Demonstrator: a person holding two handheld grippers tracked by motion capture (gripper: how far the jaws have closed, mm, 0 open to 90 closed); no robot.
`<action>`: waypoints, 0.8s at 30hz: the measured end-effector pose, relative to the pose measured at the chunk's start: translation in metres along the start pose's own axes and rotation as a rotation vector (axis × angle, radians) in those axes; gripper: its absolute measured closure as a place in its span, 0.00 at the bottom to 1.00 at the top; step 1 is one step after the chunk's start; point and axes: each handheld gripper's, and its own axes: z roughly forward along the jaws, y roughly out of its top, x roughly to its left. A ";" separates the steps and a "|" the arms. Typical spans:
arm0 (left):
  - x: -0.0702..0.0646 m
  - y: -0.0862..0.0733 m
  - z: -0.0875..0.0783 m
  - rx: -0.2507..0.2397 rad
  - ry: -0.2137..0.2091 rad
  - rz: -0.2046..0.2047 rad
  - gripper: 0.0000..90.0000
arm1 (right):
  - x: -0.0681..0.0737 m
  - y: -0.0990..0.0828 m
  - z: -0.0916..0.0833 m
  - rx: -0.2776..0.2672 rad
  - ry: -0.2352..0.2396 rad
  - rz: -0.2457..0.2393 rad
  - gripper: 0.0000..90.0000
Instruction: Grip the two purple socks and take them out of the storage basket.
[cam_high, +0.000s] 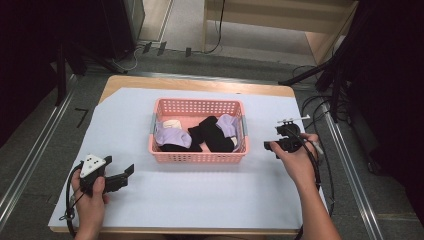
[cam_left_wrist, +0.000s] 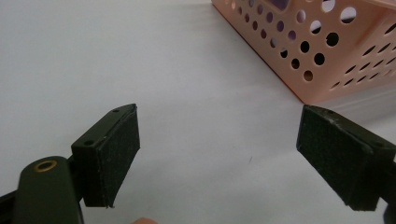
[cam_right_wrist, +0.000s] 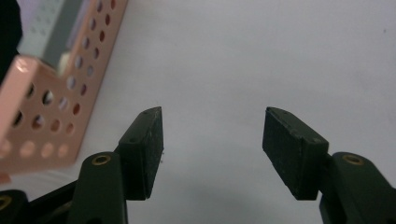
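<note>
Pink basket (cam_high: 198, 152) sitting at tabletop (cam_high: 200, 195) centre, holding purple and black socks (cam_high: 172, 136). Left gripper (cam_high: 122, 176) resting at 8 o'clock, jaws spread, empty. Right gripper (cam_high: 272, 145) hovering at 3 o'clock, jaws spread, empty.

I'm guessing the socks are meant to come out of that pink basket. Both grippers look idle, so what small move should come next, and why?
Probably lift the right gripper over the near wall of the pink perforated plastic basket toward the black sock. Its jaws stand open and empty beside the basket's right end, closer than the left gripper, which is open over the white table sheet.
</note>
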 end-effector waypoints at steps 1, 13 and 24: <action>0.000 0.000 0.000 0.002 -0.002 0.000 0.16 | 0.003 0.005 0.000 0.008 -0.003 -0.002 0.43; 0.000 0.000 0.000 0.007 -0.004 -0.004 0.16 | 0.037 0.054 -0.006 0.028 -0.001 -0.029 0.45; 0.000 0.000 0.000 0.004 -0.003 -0.007 0.16 | 0.088 0.076 0.000 0.029 0.045 -0.086 0.45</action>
